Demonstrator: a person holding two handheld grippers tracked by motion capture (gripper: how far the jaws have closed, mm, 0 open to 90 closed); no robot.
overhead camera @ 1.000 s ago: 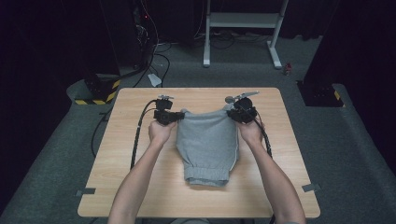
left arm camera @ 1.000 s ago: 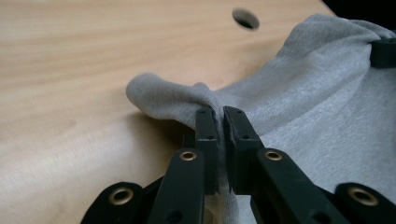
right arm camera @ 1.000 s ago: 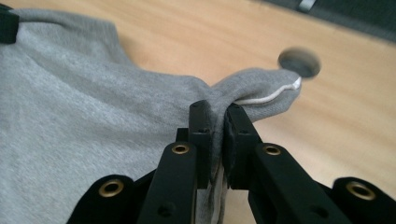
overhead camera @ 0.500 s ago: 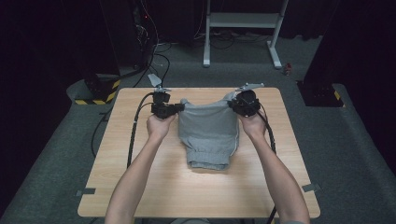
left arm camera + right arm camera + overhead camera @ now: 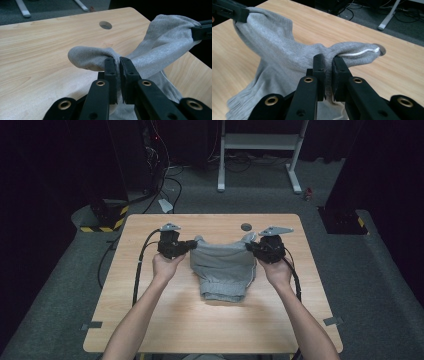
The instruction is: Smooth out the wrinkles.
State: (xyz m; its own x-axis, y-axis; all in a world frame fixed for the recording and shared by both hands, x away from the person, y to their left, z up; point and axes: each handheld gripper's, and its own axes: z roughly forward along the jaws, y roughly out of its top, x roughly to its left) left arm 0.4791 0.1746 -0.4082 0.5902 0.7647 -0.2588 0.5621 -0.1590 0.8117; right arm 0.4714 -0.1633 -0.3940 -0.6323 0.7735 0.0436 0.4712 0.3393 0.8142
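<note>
Left gripper (image 5: 190,245) clamped one upper corner of grey shorts (image 5: 222,270); right gripper (image 5: 251,248) clamped the other. Garment hung between them over the counter (image 5: 150,320) centre, nearer its far edge; lower hem rested on wood. Pinched fabric hid pad faces.

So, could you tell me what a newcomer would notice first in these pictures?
A grey garment stretched above the middle of the wooden table, each top corner pinched by a black gripper: the left gripper and the right gripper. Its lower hem rests on the table.
</note>
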